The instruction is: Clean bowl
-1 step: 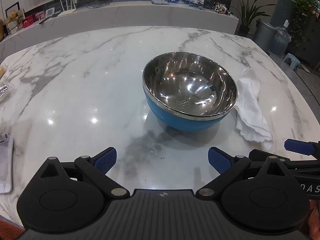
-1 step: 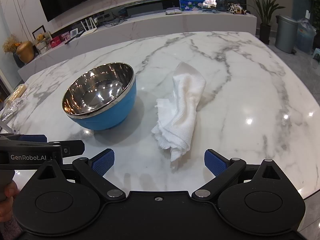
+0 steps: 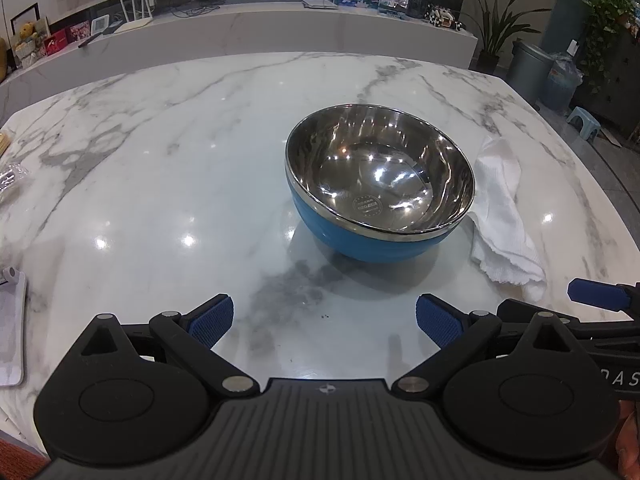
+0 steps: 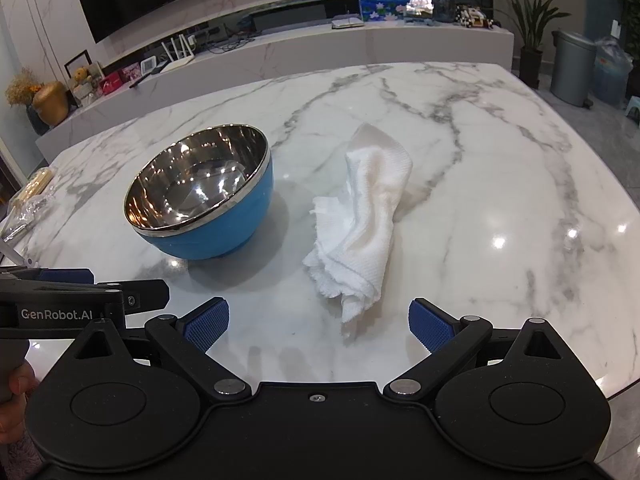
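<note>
A blue bowl (image 3: 380,188) with a shiny steel inside stands upright on the marble table (image 3: 160,152); it also shows in the right wrist view (image 4: 204,204). A crumpled white cloth (image 4: 364,232) lies on the table just right of the bowl, also seen in the left wrist view (image 3: 504,224). My left gripper (image 3: 324,320) is open and empty, short of the bowl. My right gripper (image 4: 318,322) is open and empty, just short of the cloth's near end.
A white flat object (image 3: 12,324) lies at the table's left edge. A plastic-wrapped packet (image 4: 32,196) lies at the far left. A low marble bench (image 4: 360,44) with clutter runs behind the table. Bins (image 4: 572,68) stand on the floor at right.
</note>
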